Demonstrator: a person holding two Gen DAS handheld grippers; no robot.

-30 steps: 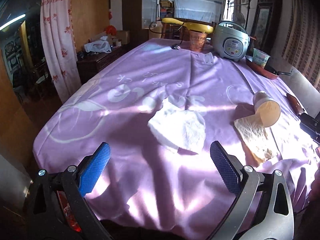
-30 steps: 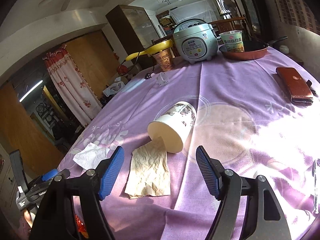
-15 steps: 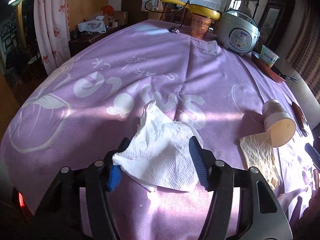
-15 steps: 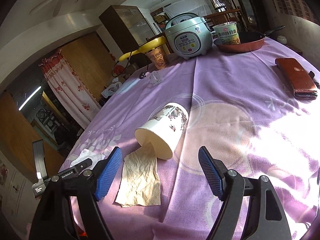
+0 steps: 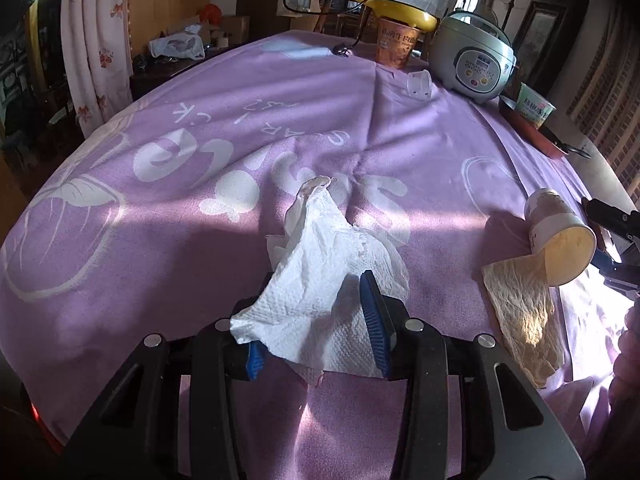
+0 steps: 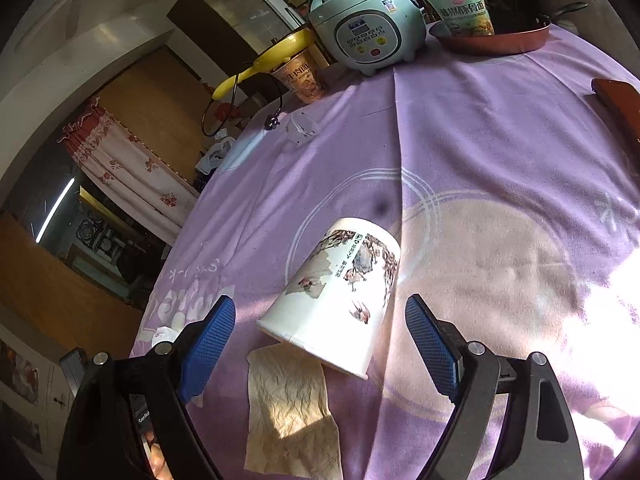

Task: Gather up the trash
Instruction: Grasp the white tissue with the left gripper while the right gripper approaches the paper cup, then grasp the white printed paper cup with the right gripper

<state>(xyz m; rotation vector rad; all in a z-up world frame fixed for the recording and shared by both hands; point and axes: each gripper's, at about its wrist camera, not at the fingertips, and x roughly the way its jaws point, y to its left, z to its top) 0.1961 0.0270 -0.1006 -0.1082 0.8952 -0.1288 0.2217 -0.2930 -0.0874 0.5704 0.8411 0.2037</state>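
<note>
My left gripper (image 5: 314,320) is shut on a crumpled white paper towel (image 5: 320,276), which bunches up between the blue pads on the purple tablecloth (image 5: 200,248). To its right lie a tipped paper cup (image 5: 560,236) and a stained brown napkin (image 5: 520,316). My right gripper (image 6: 320,344) is open, its pads on either side of the tipped printed paper cup (image 6: 340,296), just short of it. The brown napkin (image 6: 288,416) lies under the cup's mouth between my fingers. The white towel's edge (image 6: 164,334) shows at the far left.
At the table's far side stand a rice cooker (image 6: 368,28), a noodle cup under a yellow lid (image 6: 300,76), a red pan holding a noodle cup (image 6: 492,36) and a small clear plastic piece (image 6: 302,128). A brown wallet (image 6: 620,104) lies at the right edge.
My left gripper closed on the white paper towel and gathered it up. My right gripper moved forward and down until its open pads flank the tipped cup.
</note>
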